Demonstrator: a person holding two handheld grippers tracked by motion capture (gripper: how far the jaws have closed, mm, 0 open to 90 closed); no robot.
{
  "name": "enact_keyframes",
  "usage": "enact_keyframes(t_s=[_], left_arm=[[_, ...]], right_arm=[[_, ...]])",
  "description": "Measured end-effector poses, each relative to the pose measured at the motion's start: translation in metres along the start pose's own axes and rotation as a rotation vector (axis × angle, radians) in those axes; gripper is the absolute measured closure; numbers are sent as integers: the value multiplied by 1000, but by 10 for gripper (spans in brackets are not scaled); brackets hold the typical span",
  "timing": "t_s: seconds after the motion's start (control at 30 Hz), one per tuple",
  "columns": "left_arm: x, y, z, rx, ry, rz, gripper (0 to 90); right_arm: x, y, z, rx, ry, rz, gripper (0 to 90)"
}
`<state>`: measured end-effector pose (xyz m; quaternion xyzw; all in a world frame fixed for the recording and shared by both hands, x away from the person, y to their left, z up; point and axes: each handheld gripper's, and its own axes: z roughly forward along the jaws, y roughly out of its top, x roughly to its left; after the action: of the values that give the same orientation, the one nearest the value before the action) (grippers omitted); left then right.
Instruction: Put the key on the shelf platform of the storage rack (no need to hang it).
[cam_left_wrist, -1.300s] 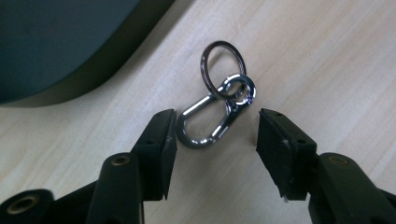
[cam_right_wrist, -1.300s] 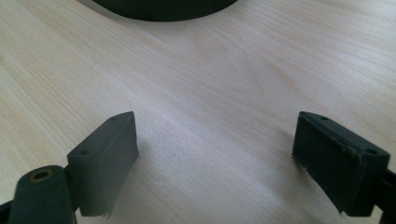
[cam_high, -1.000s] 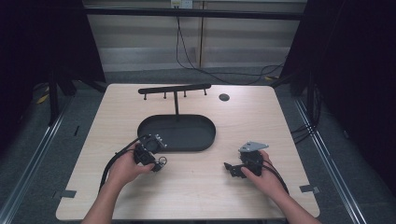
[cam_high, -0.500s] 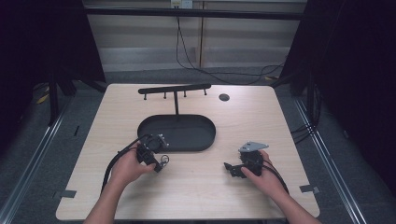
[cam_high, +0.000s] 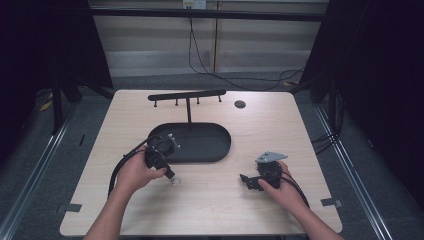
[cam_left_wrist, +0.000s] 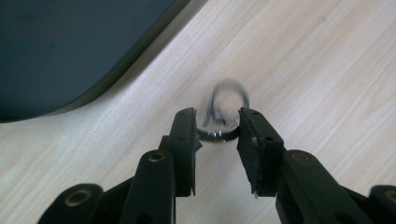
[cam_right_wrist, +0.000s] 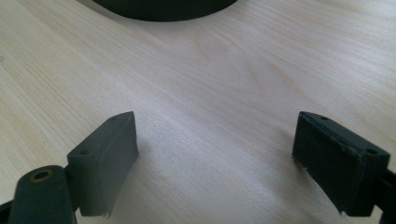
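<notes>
1. Table (cam_high: 210, 205) of pale wood grain with rounded corners carries everything; dark floor and metal rails lie around it.
2. Oval tray (cam_high: 210, 142), matte black with a low rim, sits at the table's middle; its curved edge (cam_left_wrist: 70, 51) shows in the left gripper view.
3. T-shaped black rack (cam_high: 187, 95) rises from the tray's far side, small pegs hanging under its bar.
4. Left gripper (cam_high: 172, 176), held in the left hand (cam_high: 134, 172), points down just in front of the tray; its jaws are narrowed onto a small metal ring (cam_left_wrist: 223, 116).
5. Right gripper (cam_high: 246, 180), in the right hand (cam_high: 280, 186), rests low on bare wood well right of the ring, jaws spread wide with nothing between them.
6. Round dark disc (cam_high: 240, 104) lies near the far right edge.
7. Metal ring is shiny and blurred, with a second loop standing up from it; it sits on the wood just beside the tray.
</notes>
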<state>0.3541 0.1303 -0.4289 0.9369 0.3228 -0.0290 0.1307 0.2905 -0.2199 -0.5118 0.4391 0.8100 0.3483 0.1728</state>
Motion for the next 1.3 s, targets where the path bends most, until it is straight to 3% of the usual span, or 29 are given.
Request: enact_keyframes(t_s=[0.47, 1.3], left_arm=[[4, 16, -23, -23, 6, -33, 675], [4, 38, -45, -33, -19, -75, 675]], right_arm=[[0, 0, 0, 0, 0, -2, 137], [0, 0, 0, -1, -1, 2, 137]])
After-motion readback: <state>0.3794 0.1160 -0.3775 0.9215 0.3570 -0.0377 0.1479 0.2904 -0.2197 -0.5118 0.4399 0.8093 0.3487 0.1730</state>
